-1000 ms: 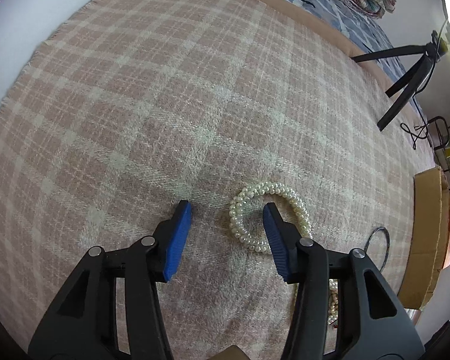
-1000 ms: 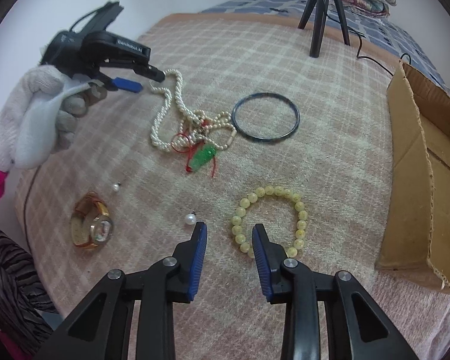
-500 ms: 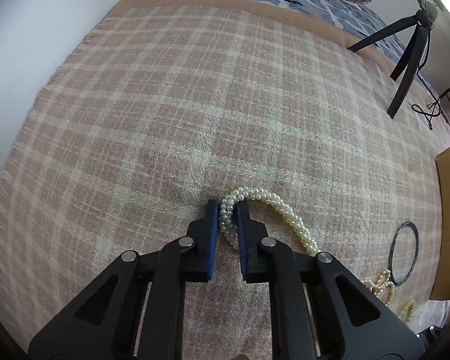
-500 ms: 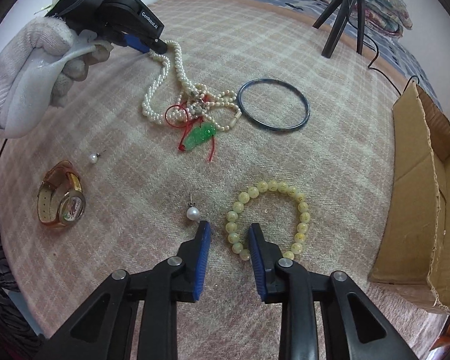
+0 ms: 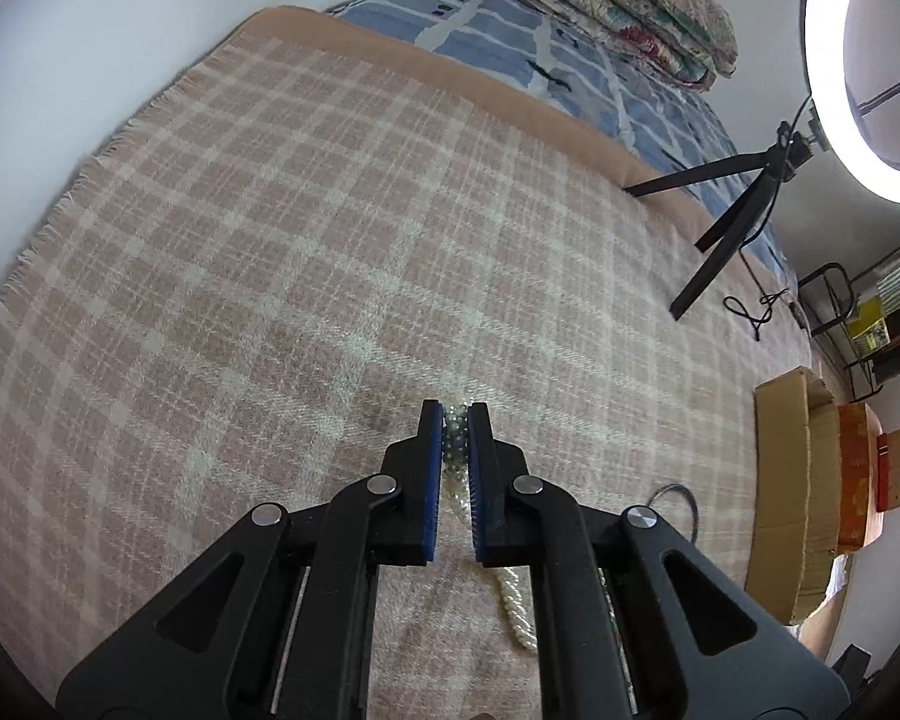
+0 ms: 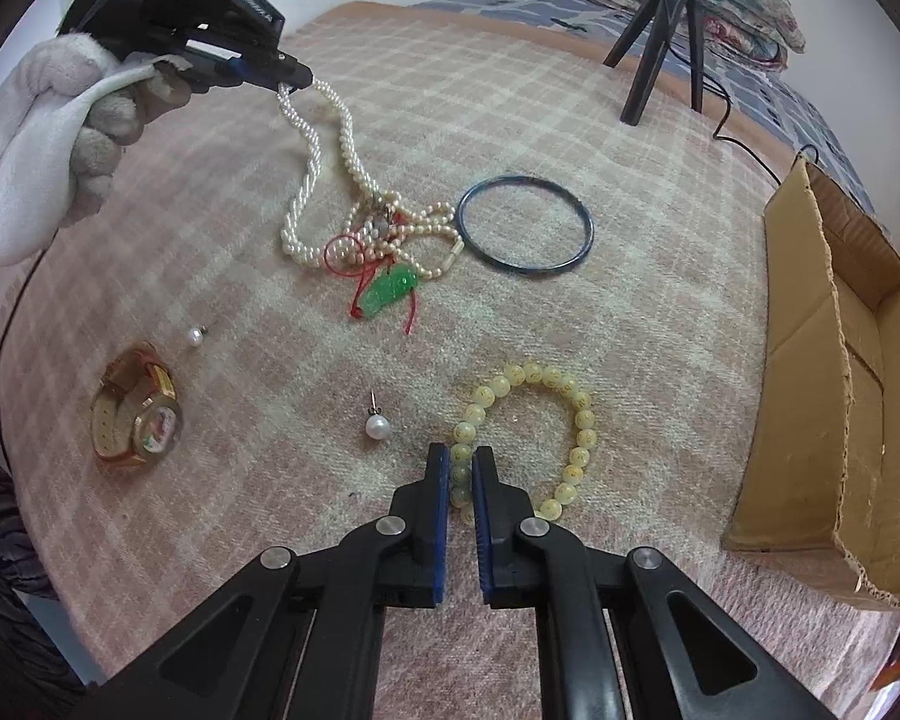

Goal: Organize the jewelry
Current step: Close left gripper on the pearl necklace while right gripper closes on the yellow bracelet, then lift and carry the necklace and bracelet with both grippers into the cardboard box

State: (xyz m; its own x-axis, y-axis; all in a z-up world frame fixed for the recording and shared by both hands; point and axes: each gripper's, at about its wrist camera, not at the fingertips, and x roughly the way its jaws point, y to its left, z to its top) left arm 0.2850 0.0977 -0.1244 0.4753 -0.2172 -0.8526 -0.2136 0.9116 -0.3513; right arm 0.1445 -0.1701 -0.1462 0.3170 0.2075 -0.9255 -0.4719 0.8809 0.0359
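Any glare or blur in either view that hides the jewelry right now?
Left wrist: the ring light blows out the top-right corner, and the pearls between the pads sit in shadow. Right wrist: evenly lit, sharp; only fisheye bending at the edges, like the box.

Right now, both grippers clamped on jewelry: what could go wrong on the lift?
1. The left gripper pinches one end of the pearl necklace, whose far end is tangled with the green pendant and its red cord; lifting may drag the whole clump.
2. The right gripper pinches only a few beads of the yellow bead bracelet; the round beads could slip out.
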